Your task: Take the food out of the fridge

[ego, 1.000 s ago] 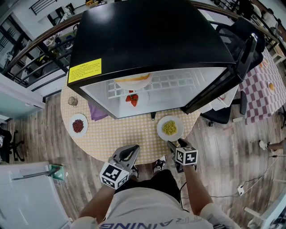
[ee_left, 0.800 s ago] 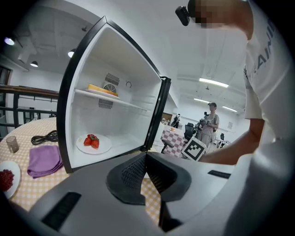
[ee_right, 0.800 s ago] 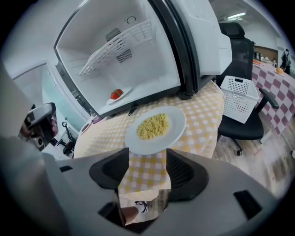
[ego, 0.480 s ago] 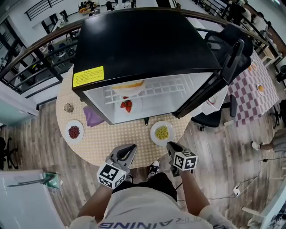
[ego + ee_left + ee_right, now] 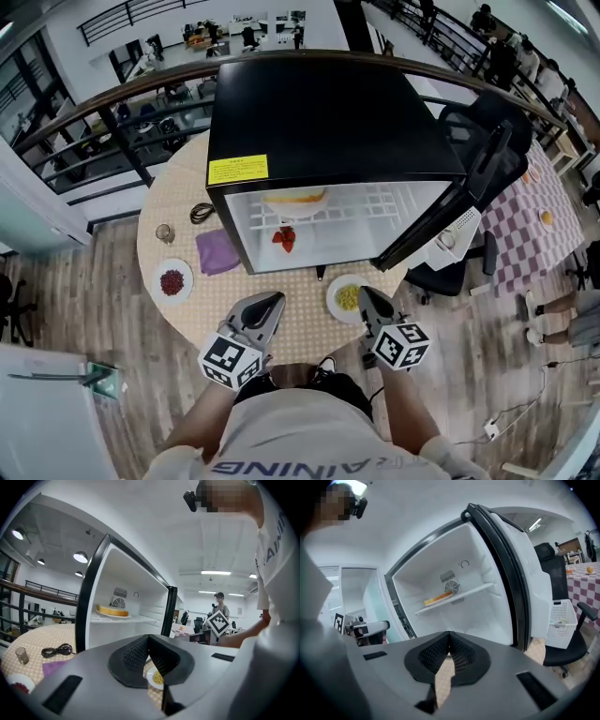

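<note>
- The left gripper hangs over the near edge of the round table. Its jaws are pressed together with nothing between them.
- The right gripper hangs beside it to the right. Its jaws have just been closing and now meet, empty.
- A plate of yellow food sits on the table just left of the right gripper's tips, and that gripper covers its right rim. In the left gripper view only a sliver of the plate shows under the jaws.
- Farther left on the table lie a plate of red food, a purple cloth, a small glass and a black cable.
- The fridge stands on the far part of the table, with its door swung open to the right.
- Inside, strawberries lie on a white plate on the lower level, well beyond both grippers. In both gripper views they are hidden behind the gripper bodies.
- On the wire shelf above rests a plate with a flat yellow cake. The fridge top cuts off its far part in the head view.
</note>
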Available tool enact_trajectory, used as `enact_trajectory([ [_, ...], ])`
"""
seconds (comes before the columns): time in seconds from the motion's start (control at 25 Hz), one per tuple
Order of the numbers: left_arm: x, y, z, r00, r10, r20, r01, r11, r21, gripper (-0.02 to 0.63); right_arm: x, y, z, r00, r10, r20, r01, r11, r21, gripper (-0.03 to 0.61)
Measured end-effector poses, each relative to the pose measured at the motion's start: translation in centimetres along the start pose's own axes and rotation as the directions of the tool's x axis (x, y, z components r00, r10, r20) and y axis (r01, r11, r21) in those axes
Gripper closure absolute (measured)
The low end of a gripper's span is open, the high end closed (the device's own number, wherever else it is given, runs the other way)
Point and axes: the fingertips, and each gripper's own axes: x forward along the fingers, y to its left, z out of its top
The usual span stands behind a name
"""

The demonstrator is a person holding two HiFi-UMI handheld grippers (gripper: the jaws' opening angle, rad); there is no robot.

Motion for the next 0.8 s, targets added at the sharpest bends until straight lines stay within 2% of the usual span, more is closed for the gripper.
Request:
enact_trajectory([
  [0.16,-1.3,0.9,3.4,0.997,0.04,0.069,-0.043,0.998,0.041,0.606,0.1,3.5,3.8,0.995,0.076,0.061,-0.072,0.995,-0.065,0.557],
  [0.32,-2.7,1.3,5.9,0.989,0.076,0.128,-0.084,0.994,0.065,0.606,0.2,6.7,6.7,0.982,0.16,0.095,-0.152,0.985,-0.085,0.557],
  [0.52,-4.0,1.6,7.0,0.983,0.108,0.151,-0.123,0.988,0.09,0.607,0.1,8.8,8.5,0.97,0.214,0.114,-0.205,0.975,-0.086,0.557],
  [0.68,-4.4,1.5,7.2,0.98,0.12,0.157,-0.136,0.986,0.094,0.607,0.3,8.9,8.7,0.969,0.217,0.116,-0.215,0.976,-0.032,0.557],
  [0.8,-4.6,1.4,7.6,0.975,0.121,0.186,-0.138,0.987,0.081,0.607,0.6,8.3,8.6,0.971,0.208,0.122,-0.219,0.972,0.085,0.557],
])
